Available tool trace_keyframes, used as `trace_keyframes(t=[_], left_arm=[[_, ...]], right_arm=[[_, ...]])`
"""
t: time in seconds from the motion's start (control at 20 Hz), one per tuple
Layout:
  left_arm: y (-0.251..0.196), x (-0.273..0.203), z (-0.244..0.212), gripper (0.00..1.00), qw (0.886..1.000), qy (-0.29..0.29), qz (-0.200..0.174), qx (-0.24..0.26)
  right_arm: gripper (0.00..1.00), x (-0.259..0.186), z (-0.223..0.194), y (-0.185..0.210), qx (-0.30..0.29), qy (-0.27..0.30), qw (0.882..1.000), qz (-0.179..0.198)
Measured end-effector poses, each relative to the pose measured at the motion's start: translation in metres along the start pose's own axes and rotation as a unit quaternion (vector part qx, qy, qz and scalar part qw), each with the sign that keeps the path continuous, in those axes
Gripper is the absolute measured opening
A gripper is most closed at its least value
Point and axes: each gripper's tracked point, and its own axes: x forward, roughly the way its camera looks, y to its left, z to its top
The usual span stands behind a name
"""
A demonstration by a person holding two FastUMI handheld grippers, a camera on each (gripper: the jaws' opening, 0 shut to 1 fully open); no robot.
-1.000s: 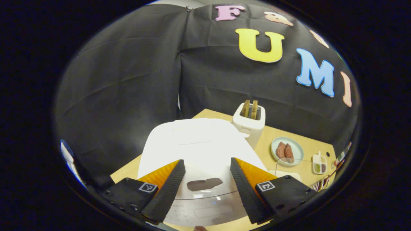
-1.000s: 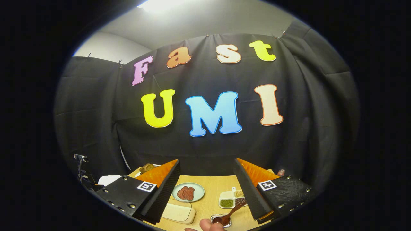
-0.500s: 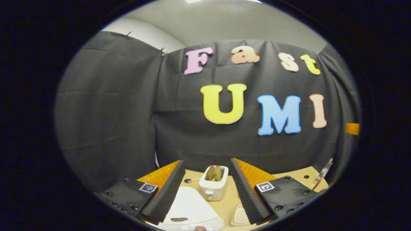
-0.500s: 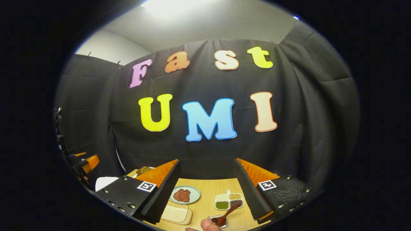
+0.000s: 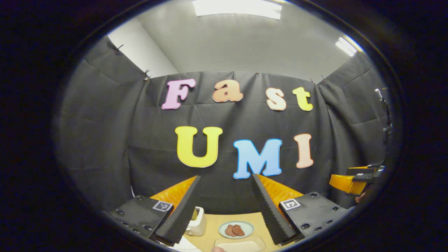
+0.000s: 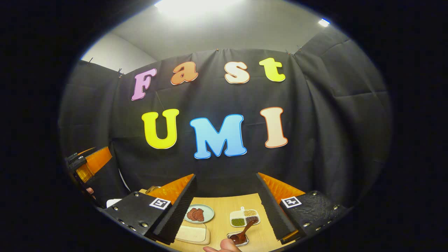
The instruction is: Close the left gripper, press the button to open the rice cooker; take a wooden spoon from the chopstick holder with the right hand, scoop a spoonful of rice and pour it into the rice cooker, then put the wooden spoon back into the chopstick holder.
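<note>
Left gripper view has the left gripper [image 5: 224, 206] with its fingers spread wide and nothing between them, held level and facing the booth wall. Past the fingertips lie a white toaster [image 5: 196, 221], a plate of brown pieces [image 5: 236, 229] and a pale tray [image 5: 241, 245] on the wooden table [image 5: 210, 224]; a sliver of white at the bottom edge may be the rice cooker, but I cannot tell whether its lid is up or down. The right gripper [image 6: 225, 206] is likewise wide apart and empty, raised above the table. Beyond its fingers sit a divided dish of grains [image 6: 244, 217] and a wooden spoon [image 6: 242, 233] resting bowl-down in a small metal container [image 6: 238, 238], with a fingertip at the bottom edge.

Both tools lifted clear and empty fits either a pause ahead of pressing the button or a rest once the spoon is back in place; the cooker's state would settle it, and it is hidden. If the button remains to be pressed, the left fingers would need to come together.
</note>
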Motion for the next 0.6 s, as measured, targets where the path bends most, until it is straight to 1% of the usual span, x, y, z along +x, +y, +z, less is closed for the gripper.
trace_keyframes(t=[0.1, 0.2, 0.4, 0.6], left_arm=[[0.000, 0.000, -0.002, 1.00, 1.000, 0.008, -0.002, -0.011], [0.009, 0.000, -0.001, 0.95, 1.000, 0.008, 0.005, -0.008], [0.015, 0.003, -0.002, 0.96, 1.000, 0.012, 0.024, 0.003], [0.001, 0.007, -0.013, 0.97, 0.999, 0.021, 0.031, 0.001]], right_arm=[[1.00, -0.005, 0.007, 0.003, 0.002, -0.006, 1.000, -0.001], [0.99, -0.005, 0.009, 0.006, -0.003, -0.008, 1.000, 0.002], [1.00, 0.003, 0.012, 0.009, -0.001, -0.008, 1.000, 0.017], [0.99, 0.011, 0.016, -0.001, 0.003, -0.004, 1.000, 0.029]])
